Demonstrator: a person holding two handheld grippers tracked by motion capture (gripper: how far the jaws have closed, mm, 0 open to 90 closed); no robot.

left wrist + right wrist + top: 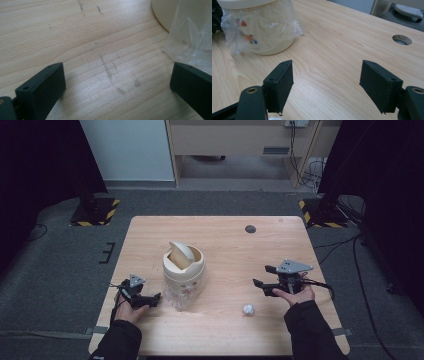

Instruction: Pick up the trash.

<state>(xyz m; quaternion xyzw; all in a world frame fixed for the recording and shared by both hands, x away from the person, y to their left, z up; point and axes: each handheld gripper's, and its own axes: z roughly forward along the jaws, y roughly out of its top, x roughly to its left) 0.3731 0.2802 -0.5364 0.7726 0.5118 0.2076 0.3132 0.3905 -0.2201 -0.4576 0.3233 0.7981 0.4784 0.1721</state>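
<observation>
Paper ball (248, 309) lies loose on the tabletop (225, 240), just beside the right gripper (264, 276) and toward the person; likely meant for the swing-lid bin (183, 265) mid-table, so nothing is binned yet. Right gripper's fingers (280, 82) are spread wide with nothing between them, hovering low over bare wood. Left gripper (150, 299) sits beside the bin, fingers (43, 86) spread and empty, next to the clear plastic liner (192, 37) hanging over the bin's side. Left to do by my read: grab the ball, carry it over, push it through the lid. Path looks free; a cable hole (250, 228) is well apart.
</observation>
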